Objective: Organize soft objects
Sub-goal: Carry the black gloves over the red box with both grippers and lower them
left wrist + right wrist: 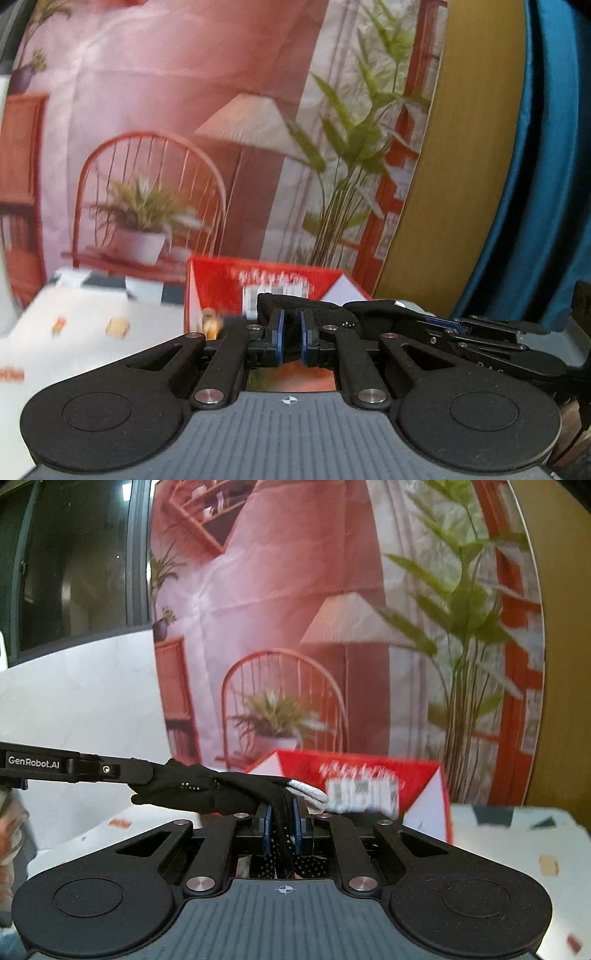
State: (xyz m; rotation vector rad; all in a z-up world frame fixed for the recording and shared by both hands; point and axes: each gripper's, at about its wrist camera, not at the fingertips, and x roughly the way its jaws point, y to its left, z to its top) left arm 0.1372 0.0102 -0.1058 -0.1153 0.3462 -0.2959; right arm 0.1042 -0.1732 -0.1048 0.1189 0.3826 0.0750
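Observation:
A black knitted soft piece [295,304] with small white dots is stretched between my two grippers, held up in the air. My left gripper [291,321] is shut on one end of it, with the blue pads [277,328] pressing the fabric. In the right wrist view the same black piece [207,790] runs leftward from my right gripper [282,812], which is shut on its end beside a grey-white cuff [308,792]. The left gripper [138,775] reaches in from the left, clamped on the far end. The right gripper [443,325] shows side-on at the right of the left wrist view.
A red and white box [221,291] [417,775] stands just behind the grippers on a white patterned tablecloth [92,332] [517,834]. A printed backdrop [166,110] of a pink room hangs close behind. A blue curtain [546,147] is at the right, a dark window [74,572] at the left.

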